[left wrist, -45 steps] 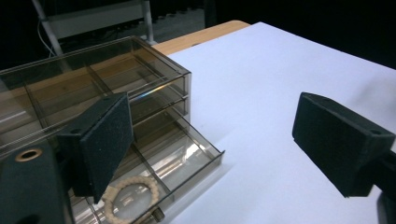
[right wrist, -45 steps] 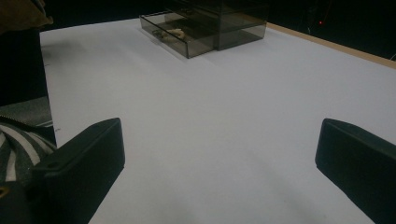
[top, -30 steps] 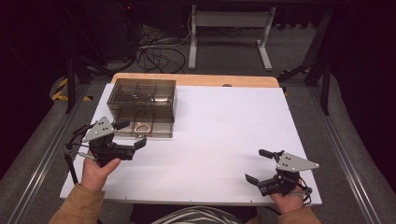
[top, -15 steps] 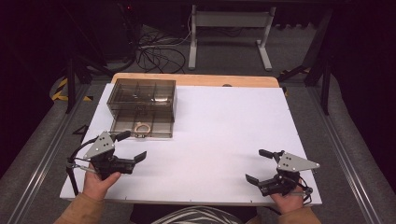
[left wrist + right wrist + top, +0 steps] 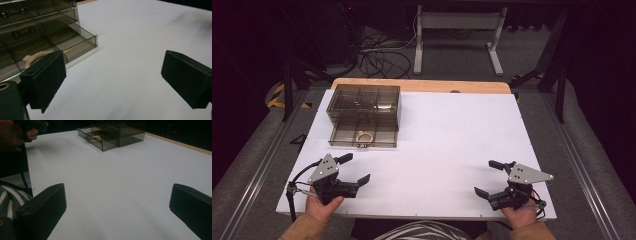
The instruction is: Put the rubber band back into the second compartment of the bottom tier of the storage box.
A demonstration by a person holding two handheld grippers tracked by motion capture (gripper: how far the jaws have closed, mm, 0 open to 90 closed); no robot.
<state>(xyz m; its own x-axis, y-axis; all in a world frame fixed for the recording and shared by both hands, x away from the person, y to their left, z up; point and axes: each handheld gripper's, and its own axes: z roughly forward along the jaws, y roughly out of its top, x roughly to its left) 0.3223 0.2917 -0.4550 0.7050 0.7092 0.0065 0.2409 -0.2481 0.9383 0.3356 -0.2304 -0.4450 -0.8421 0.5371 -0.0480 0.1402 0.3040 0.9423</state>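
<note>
Presently the smoked-plastic drawer box (image 5: 364,104) stands at the far left of the white table (image 5: 452,130), its bottom drawer (image 5: 363,134) pulled out toward the person, with a pale coiled cord or ring (image 5: 364,136) lying in the middle compartment. The left gripper (image 5: 353,170) is held near the front left edge, jaws spread wide and empty, well apart from the drawer. The right gripper (image 5: 486,177) rests near the front right edge, jaws likewise spread and empty.

Handling judgement: the box looks like light, rigid, thin-walled plastic, smooth and likely to skid on the table if pushed at one corner; the drawer front or its small central pull (image 5: 360,145) is the sound place to press or pinch. The coil appears soft and light; a pinch across its loop should serve.

Change noted: a second ago the left gripper sat just beside the drawer front; it has since drawn back toward the person. The right gripper has not moved.
</note>
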